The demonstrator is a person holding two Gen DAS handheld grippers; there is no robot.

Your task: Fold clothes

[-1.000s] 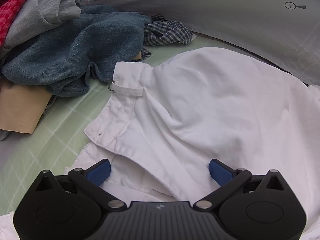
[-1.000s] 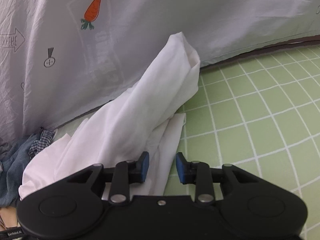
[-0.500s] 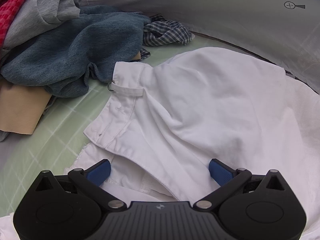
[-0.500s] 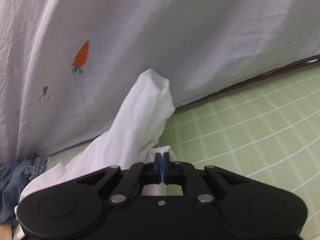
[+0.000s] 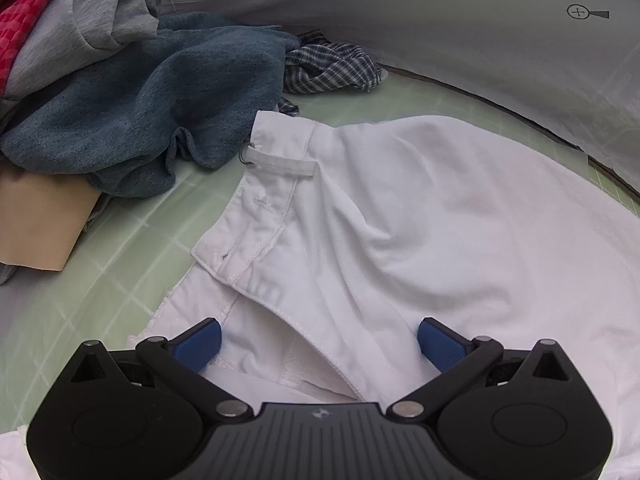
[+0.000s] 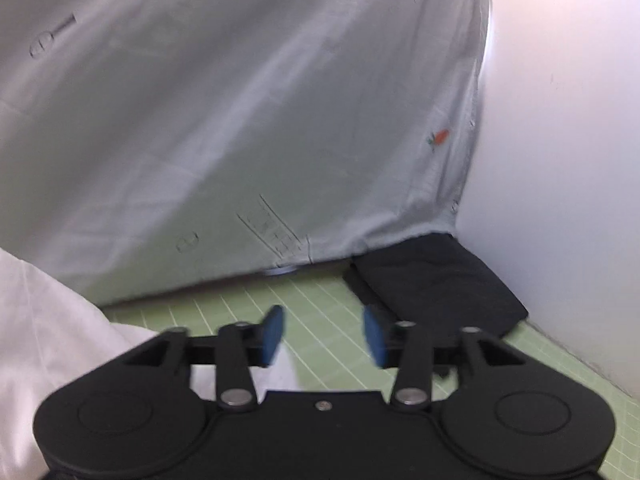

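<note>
A white garment (image 5: 440,220) with a waistband and belt loop lies spread on the green grid mat (image 5: 100,280). My left gripper (image 5: 320,340) stands wide open low over its near edge, blue pads (image 5: 200,344) on either side of a fold, pressing nothing. In the right wrist view the same white garment (image 6: 48,320) shows only at the lower left. My right gripper (image 6: 322,336) is raised over the mat (image 6: 320,292), its jaws opening with nothing between them.
A heap of clothes sits at the left: blue garment (image 5: 140,112), grey one (image 5: 100,12), red checked cloth (image 5: 20,20), plaid piece (image 5: 328,68), tan item (image 5: 36,220). A grey sheet (image 6: 240,120) hangs behind. A folded black garment (image 6: 432,280) lies by the white wall (image 6: 560,120).
My right gripper shut on the white garment's edge, then let it go, rose and swung to the right toward the black garment. The white garment settled flatter. The left gripper stayed put.
</note>
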